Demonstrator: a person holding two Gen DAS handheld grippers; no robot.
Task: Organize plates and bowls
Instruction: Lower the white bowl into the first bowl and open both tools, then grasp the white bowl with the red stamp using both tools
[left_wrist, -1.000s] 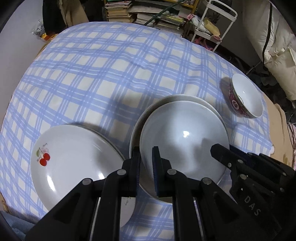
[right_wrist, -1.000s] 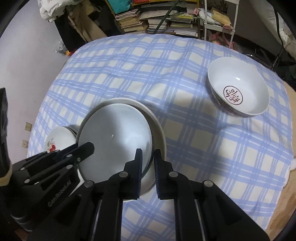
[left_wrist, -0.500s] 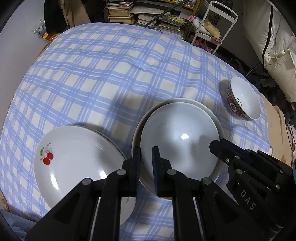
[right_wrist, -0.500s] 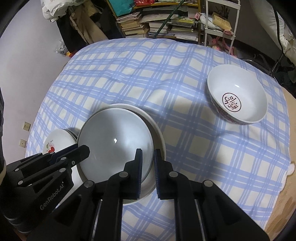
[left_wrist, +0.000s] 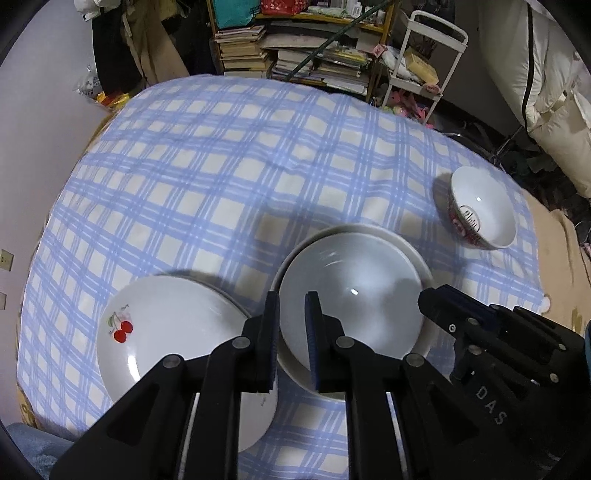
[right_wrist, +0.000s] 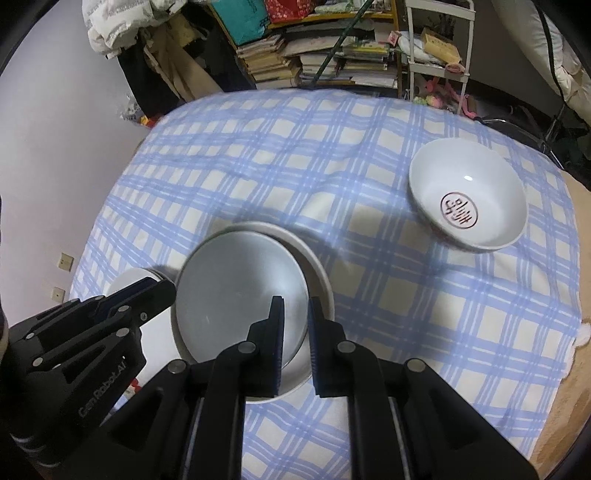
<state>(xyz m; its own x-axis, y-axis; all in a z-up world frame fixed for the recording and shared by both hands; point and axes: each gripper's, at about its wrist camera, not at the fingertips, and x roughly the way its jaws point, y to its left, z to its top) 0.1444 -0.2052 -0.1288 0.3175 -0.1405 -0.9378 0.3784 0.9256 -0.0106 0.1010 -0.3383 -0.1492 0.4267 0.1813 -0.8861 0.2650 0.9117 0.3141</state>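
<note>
A plain white plate (left_wrist: 351, 295) is held above a second white plate (left_wrist: 421, 258) on the blue checked tablecloth. My left gripper (left_wrist: 291, 328) is shut on the held plate's left rim. My right gripper (right_wrist: 295, 332) is shut on its right rim (right_wrist: 240, 291). A cherry-print plate (left_wrist: 166, 332) lies to the left, and only its edge (right_wrist: 129, 277) shows in the right wrist view. A red-patterned bowl (left_wrist: 480, 210) stands at the right, and its inside carries a red seal mark (right_wrist: 465, 199).
The round table with the checked cloth (left_wrist: 221, 166) drops off at the near and right edges. Book stacks (left_wrist: 295, 55) and a white wire cart (left_wrist: 424, 55) stand behind the table. A white padded coat (left_wrist: 554, 74) hangs at the right.
Both grippers have risen and pulled back with the plain plate held between them. The table and the red-patterned bowl look farther away. The cherry-print plate and the lower plate stay put.
</note>
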